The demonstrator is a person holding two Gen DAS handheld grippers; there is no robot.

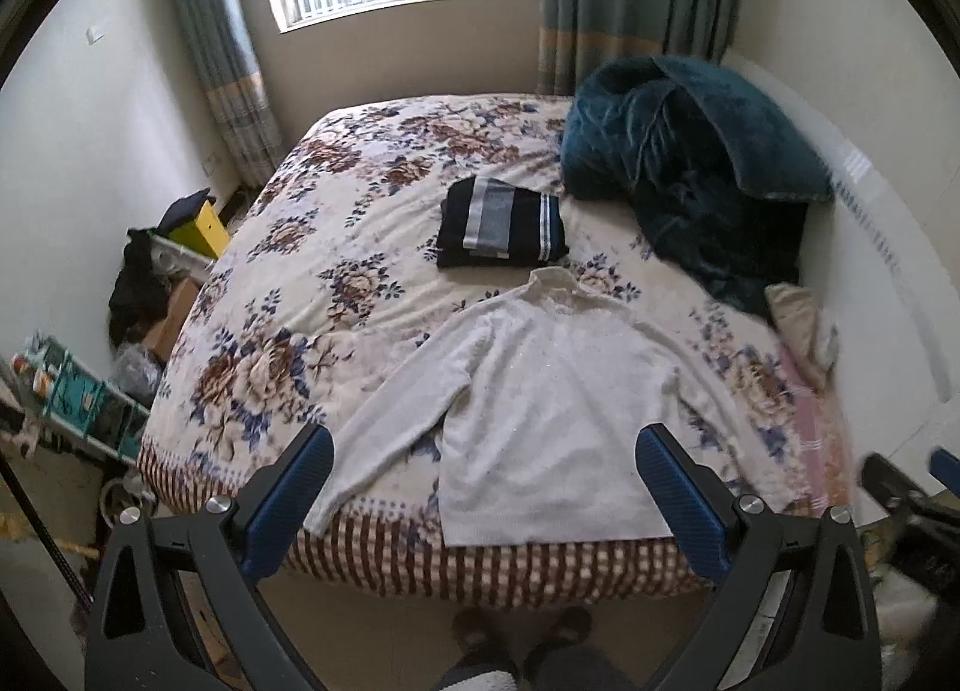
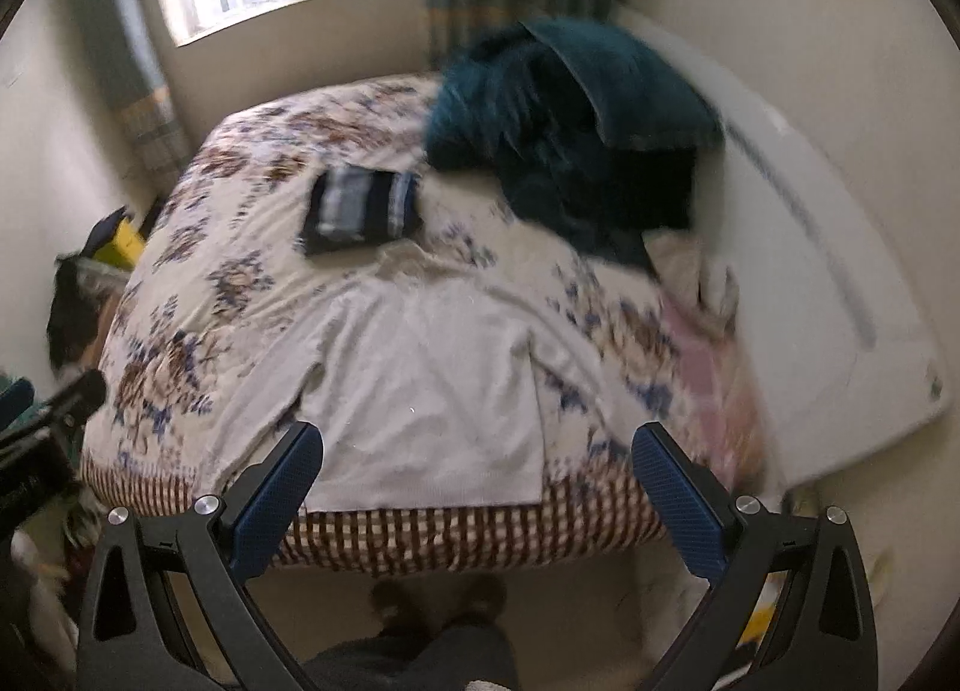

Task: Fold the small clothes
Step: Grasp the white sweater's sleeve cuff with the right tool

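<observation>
White sweater (image 1: 552,391) lies flat on the bed (image 1: 336,247), soft and floppy, so I'd pinch a sleeve cuff or hem corner; left tool (image 1: 486,487) and right tool (image 2: 480,481) both gape, empty.

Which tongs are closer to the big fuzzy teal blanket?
Right, probably. The right tongs hang over the white sweater's right side, the side with the teal blanket. The left tongs hang further left.
</observation>
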